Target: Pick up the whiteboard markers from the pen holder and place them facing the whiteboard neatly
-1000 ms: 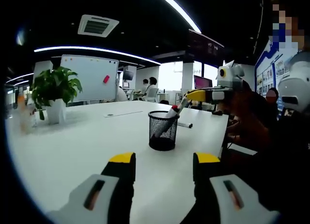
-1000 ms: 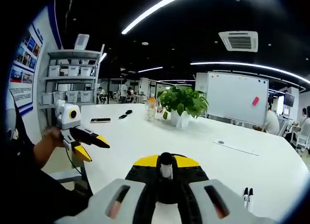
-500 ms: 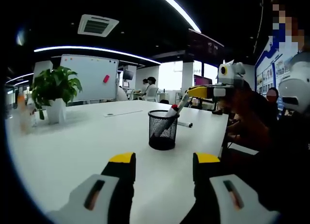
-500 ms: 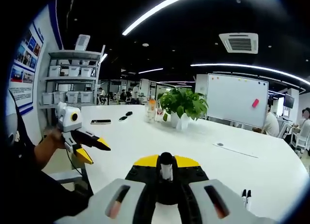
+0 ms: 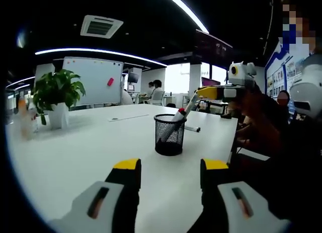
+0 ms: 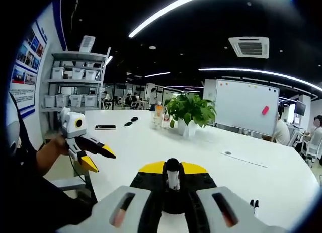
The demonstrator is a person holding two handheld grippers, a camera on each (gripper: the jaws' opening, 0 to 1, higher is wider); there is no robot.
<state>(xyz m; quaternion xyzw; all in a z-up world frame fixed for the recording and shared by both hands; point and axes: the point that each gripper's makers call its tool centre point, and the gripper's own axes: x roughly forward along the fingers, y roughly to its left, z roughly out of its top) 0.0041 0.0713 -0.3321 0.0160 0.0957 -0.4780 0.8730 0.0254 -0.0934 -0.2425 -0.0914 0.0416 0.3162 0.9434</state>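
- Marker (image 5: pixel 177 117) with a red cap leans in the black pen holder (image 5: pixel 168 136), and our right gripper (image 5: pixel 200 95) has its jaws closed on its top end.
- Left gripper (image 5: pixel 166 168) waits with jaws apart, holding nothing.
- We should lift straight up so the holder does not tip, then lay it beside the markers (image 6: pixel 253 205) on the table (image 5: pixel 75 147), pointing at the whiteboard (image 5: pixel 92 81).

Grey tongs (image 5: pixel 170 173) with yellow-tipped black jaws and dark slot markings; dark sleeves (image 6: pixel 30 203).
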